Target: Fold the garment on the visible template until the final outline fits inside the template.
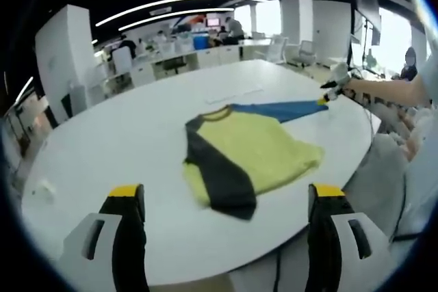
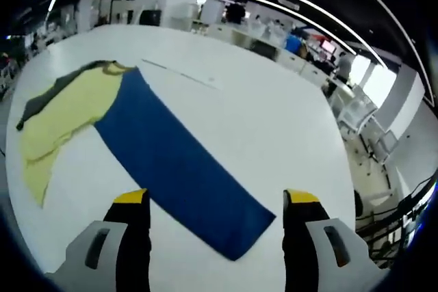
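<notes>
In the left gripper view, the left gripper [image 1: 224,200] is hovering over the near edge of the white table [image 1: 102,141] with its jaws apart, gripping nothing. The garment [image 1: 250,152] is lying flat on the table, its yellow body in the middle and its dark sleeve [image 1: 219,169] folded across. In the right gripper view, the blue sleeve [image 2: 178,169] is stretching out toward the right gripper [image 2: 217,200], whose jaws are also standing apart and empty.

Long-sleeved shirt [image 1: 250,152] of soft matt knit cloth, slightly fuzzy on its yellow body, blue sleeve [image 2: 179,169] of smooth matt fabric, white table [image 1: 137,135] with smooth, faintly glossy top, gripper jaws of matt black plastic, yellow-tipped.
</notes>
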Motion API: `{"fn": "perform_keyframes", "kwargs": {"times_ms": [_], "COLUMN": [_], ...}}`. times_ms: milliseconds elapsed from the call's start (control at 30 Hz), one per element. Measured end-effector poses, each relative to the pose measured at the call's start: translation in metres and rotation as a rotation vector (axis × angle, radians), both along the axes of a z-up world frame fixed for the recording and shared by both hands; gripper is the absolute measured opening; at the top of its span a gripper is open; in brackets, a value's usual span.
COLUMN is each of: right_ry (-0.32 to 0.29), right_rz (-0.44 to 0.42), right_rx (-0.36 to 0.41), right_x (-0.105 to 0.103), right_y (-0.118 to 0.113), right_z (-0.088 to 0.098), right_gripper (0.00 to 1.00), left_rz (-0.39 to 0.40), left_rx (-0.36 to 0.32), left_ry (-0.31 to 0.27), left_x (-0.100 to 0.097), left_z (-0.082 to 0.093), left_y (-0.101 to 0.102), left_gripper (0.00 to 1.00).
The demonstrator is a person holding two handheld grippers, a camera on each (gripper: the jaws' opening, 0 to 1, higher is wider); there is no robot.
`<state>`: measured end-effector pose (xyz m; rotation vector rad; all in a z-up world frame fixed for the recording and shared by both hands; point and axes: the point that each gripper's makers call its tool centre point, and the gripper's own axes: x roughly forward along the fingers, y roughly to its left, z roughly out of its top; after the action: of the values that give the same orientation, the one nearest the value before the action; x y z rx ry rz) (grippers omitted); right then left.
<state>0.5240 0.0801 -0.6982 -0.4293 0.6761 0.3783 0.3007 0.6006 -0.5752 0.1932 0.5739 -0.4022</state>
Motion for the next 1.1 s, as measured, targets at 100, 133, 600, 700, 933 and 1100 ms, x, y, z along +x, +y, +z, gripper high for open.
{"fn": "perform_keyframes", "kwargs": {"times_ms": [100, 133, 600, 700, 933, 1100], "right_ry": [-0.010, -0.013, -0.035, -0.043, -0.042, -0.037], "right_rz": [0.006, 0.011, 0.064, 0.075, 0.123, 0.161], "right_rx": [0.024, 0.029, 0.094, 0.111, 0.136, 0.151], "right_x": [-0.001, -0.002, -0.009, -0.017, -0.034, -0.047], "right_y": [0.009, 0.012, 0.039, 0.050, 0.077, 0.096], "right_z": [0.004, 0.005, 0.015, 0.018, 0.025, 0.030], "right_gripper": [0.84, 0.86, 0.99, 1.00, 1.00, 1.00], "left_rz": [0.002, 0.001, -0.005, -0.005, -0.002, -0.002], "left_rx": [-0.002, -0.003, -0.016, -0.019, -0.014, -0.013], "left_ry": [-0.001, -0.004, -0.013, -0.018, -0.019, -0.020], "left_x": [0.000, 0.000, 0.000, 0.000, 0.000, -0.001], "left_z": [0.000, 0.001, 0.001, 0.002, 0.003, 0.003], "left_y": [0.001, 0.001, 0.001, 0.002, 0.009, 0.009], "left_gripper": [0.96, 0.96, 0.95, 0.95, 0.95, 0.95]}}
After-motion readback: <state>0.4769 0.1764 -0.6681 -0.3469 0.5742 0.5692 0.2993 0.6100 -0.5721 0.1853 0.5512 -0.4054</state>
